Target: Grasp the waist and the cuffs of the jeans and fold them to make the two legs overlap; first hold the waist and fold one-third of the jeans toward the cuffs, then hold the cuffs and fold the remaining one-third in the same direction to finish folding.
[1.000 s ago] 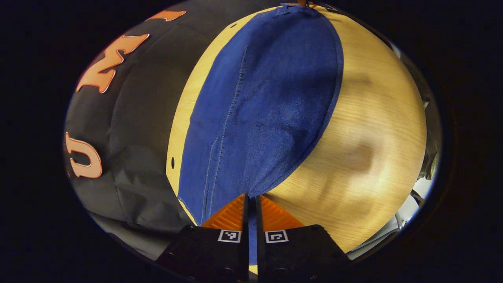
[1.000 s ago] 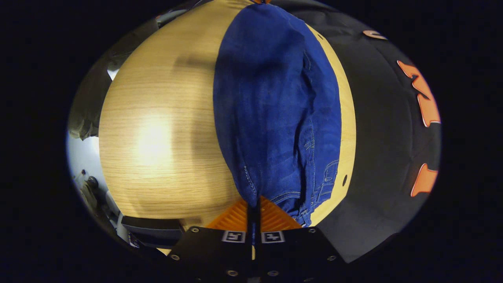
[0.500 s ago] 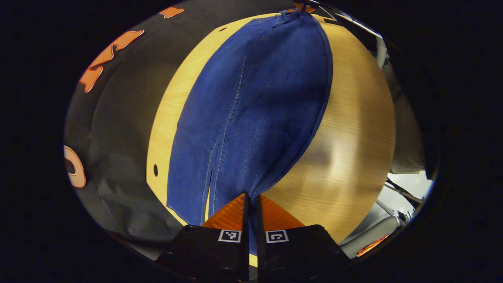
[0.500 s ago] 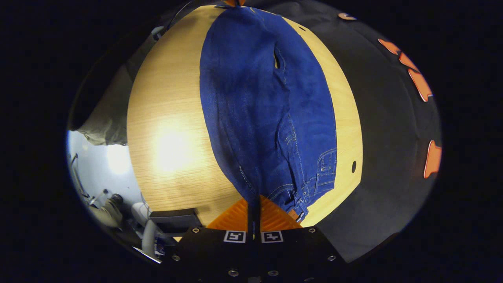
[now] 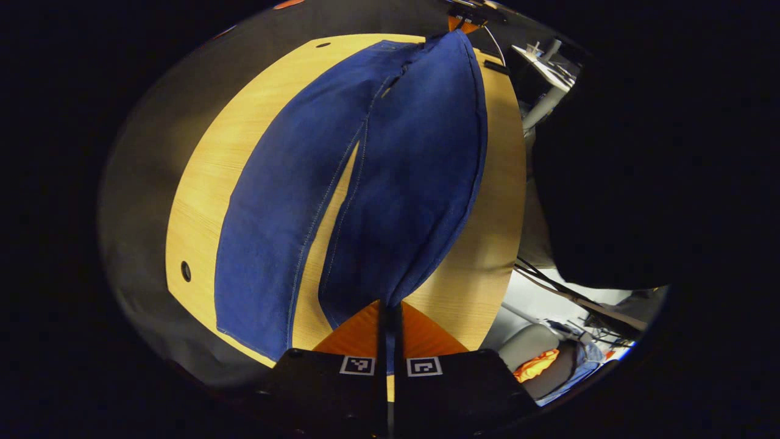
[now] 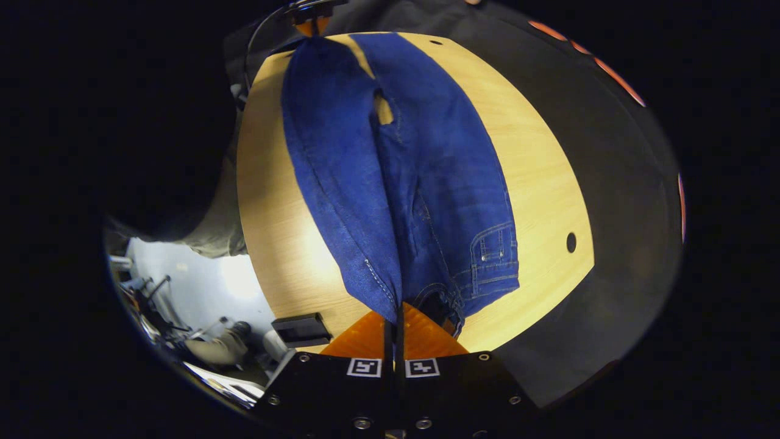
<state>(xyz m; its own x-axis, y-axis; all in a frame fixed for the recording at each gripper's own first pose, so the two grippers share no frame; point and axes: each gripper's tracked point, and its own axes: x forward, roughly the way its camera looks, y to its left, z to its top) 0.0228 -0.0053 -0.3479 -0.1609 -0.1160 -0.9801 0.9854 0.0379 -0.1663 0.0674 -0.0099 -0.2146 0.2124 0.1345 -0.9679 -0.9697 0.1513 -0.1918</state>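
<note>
Item: dark blue denim jeans (image 5: pixel 341 183), on the pale wooden desk (image 5: pixel 201 183). We hold one leg's cuff pinched in the left hand-held gripper (image 5: pixel 390 314), waist in the right hand-held gripper (image 6: pixel 394 317). Step: overlapping the legs. Next, we judge: lay the raised leg squarely over the flat one.

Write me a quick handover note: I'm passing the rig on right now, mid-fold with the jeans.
Left gripper: shut on the cuff end of one leg of the jeans, that leg lifted.
Right gripper: shut on the waist edge, same side, raised.
The other leg lies flat on the wooden table, a gap showing between the legs.
Done: both ends gripped and lifted.
Left: lay the held leg over the flat one, then fold the waist third toward the cuffs, then the cuff third.
</note>
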